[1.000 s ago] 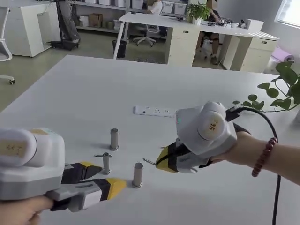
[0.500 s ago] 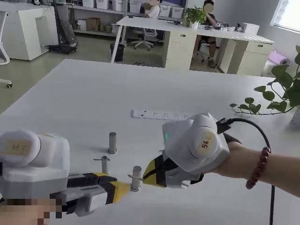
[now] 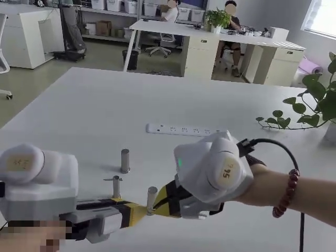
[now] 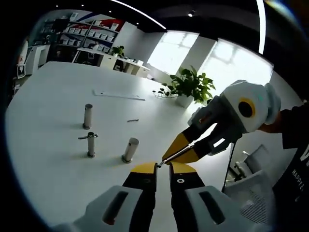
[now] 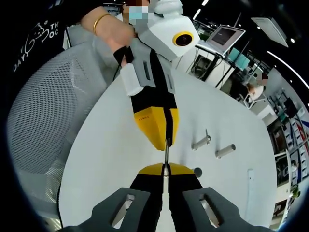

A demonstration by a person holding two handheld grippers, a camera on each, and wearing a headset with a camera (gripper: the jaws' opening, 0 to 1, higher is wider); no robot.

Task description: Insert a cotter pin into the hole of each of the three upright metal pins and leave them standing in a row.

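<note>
While the left gripper (image 4: 163,166) and right gripper (image 5: 164,167) clamp opposite ends of the cotter pin (image 5: 165,153), it appears light, thin and slippery, best held near its head.

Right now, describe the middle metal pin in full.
The middle pin is a short grey metal cylinder standing upright on the white table. A thin cotter pin runs crosswise through it near the top and sticks out on both sides. It stands between the far pin and the near pin, apart from both.
</note>
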